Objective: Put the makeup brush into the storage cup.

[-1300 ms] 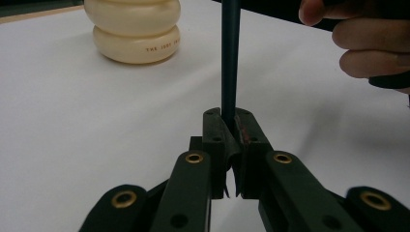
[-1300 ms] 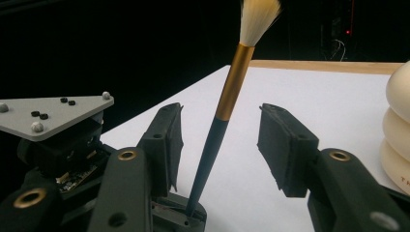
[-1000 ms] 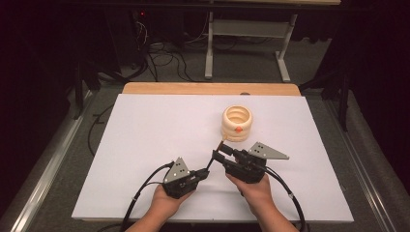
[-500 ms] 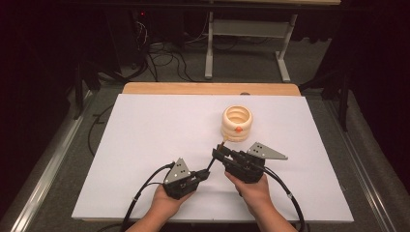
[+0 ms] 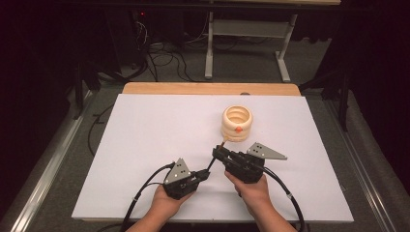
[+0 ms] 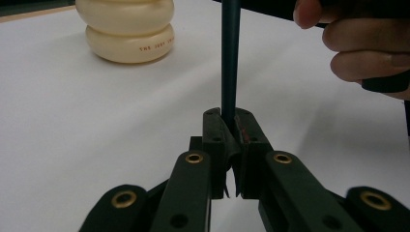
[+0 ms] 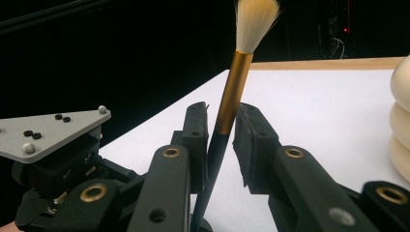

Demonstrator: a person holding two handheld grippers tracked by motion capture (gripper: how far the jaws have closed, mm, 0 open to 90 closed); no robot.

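Little has changed over the last second: the brush is still clenched at its dark handle by the left tool and loosely straddled by the part-open right tool, near the cream ringed holder on the tabletop.

Ringed holder stands on the table — grippers just before it.

A white table with a wooden far edge; behind it, tangled cables and a metal stand.

Claw tight on dark handle
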